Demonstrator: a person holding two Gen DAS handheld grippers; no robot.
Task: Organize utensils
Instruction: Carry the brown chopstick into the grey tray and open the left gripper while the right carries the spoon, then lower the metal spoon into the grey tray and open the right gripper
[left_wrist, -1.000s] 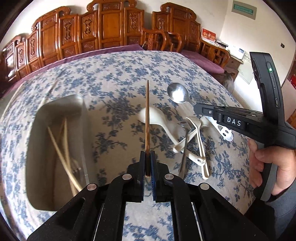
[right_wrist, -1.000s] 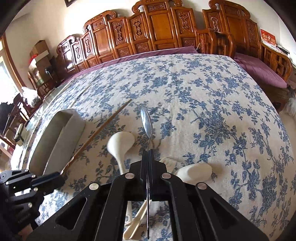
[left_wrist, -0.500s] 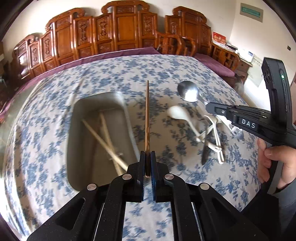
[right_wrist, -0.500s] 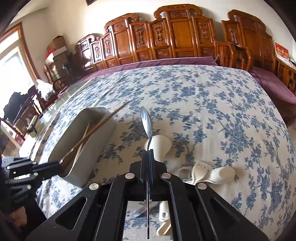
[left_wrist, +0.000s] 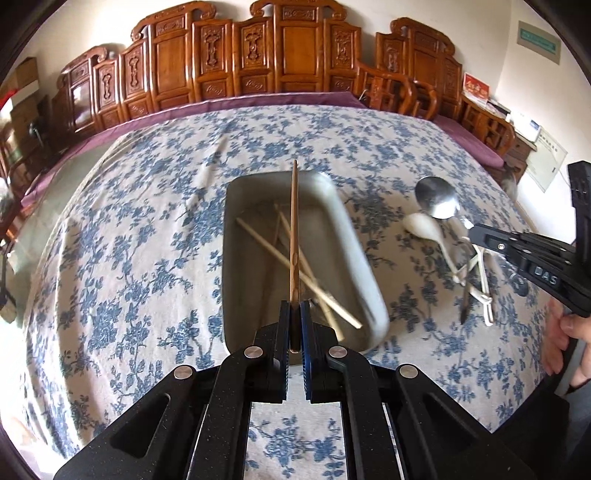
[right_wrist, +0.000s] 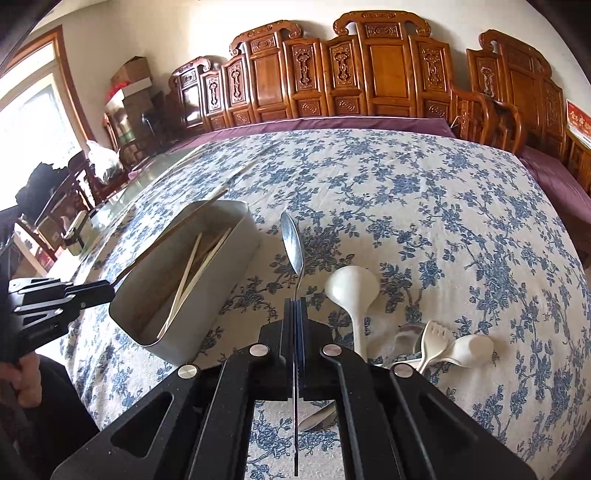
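Over the grey tray (left_wrist: 354, 236), the left claw (left_wrist: 294, 325) pinches a brown chopstick (left_wrist: 293, 229); right claw (right_wrist: 295, 321) pinches a metal spoon (right_wrist: 291, 247); spoon handles beneath it are partly hidden.

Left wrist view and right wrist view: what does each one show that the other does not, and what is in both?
Only the left wrist view shows its own jaws shut on the brown chopstick from directly behind, and a green sign on the wall.

Only the right wrist view shows a bright window, stacked cardboard boxes, and its own jaws shut on the metal spoon handle.

Both show the grey bin holding pale chopsticks, the white spoon, the floral tablecloth and the carved wooden chairs.
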